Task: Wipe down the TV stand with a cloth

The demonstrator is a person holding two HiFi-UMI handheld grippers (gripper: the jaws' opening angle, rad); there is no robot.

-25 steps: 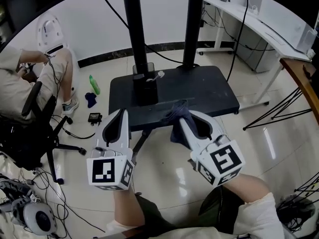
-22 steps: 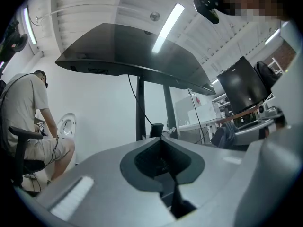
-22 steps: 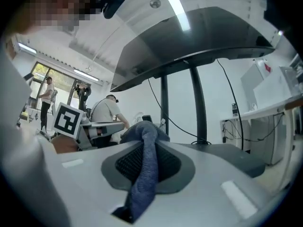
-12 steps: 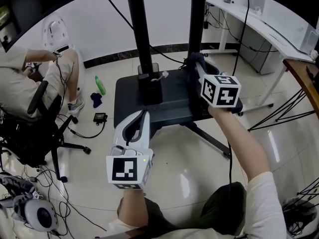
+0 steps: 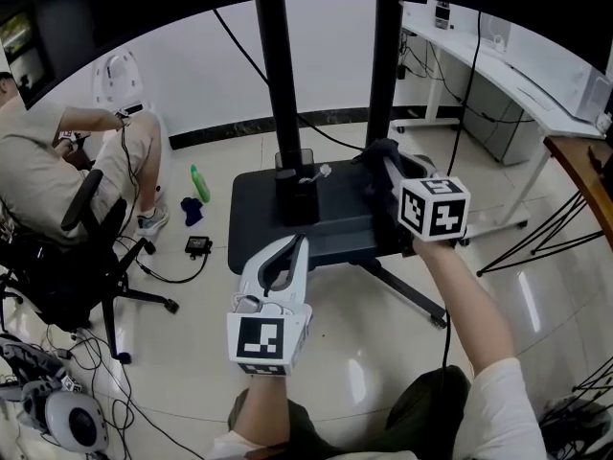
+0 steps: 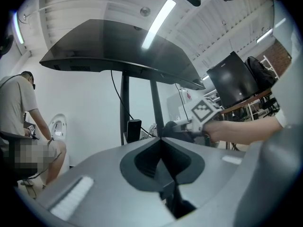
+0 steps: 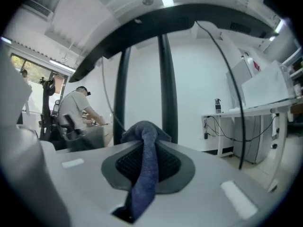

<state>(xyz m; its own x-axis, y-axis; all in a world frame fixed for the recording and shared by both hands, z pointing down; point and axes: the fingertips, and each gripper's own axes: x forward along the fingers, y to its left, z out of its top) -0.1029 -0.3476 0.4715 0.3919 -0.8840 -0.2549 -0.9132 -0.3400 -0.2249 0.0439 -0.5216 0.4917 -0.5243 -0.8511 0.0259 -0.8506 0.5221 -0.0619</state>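
The TV stand has a black base plate (image 5: 340, 220) on the floor and two black posts (image 5: 280, 84). My right gripper (image 5: 379, 159) is shut on a dark blue cloth (image 7: 144, 171) and is held over the base's far right part, by the right post (image 5: 386, 65). The cloth (image 5: 375, 153) bunches at the jaw tips. My left gripper (image 5: 292, 247) hovers at the base's near left edge, jaws shut with nothing between them. In the left gripper view the right gripper's marker cube (image 6: 204, 110) shows ahead.
A person sits on an office chair (image 5: 57, 266) at the left. A green bottle (image 5: 200, 184), a blue rag (image 5: 191, 209) and a small black device (image 5: 198, 246) lie on the floor left of the stand. A white desk (image 5: 508, 75) stands at the right, cables trail around.
My right gripper carried the cloth from the base's near edge up to its far right part by the post. The left gripper dropped back toward me. The view shifted slightly.
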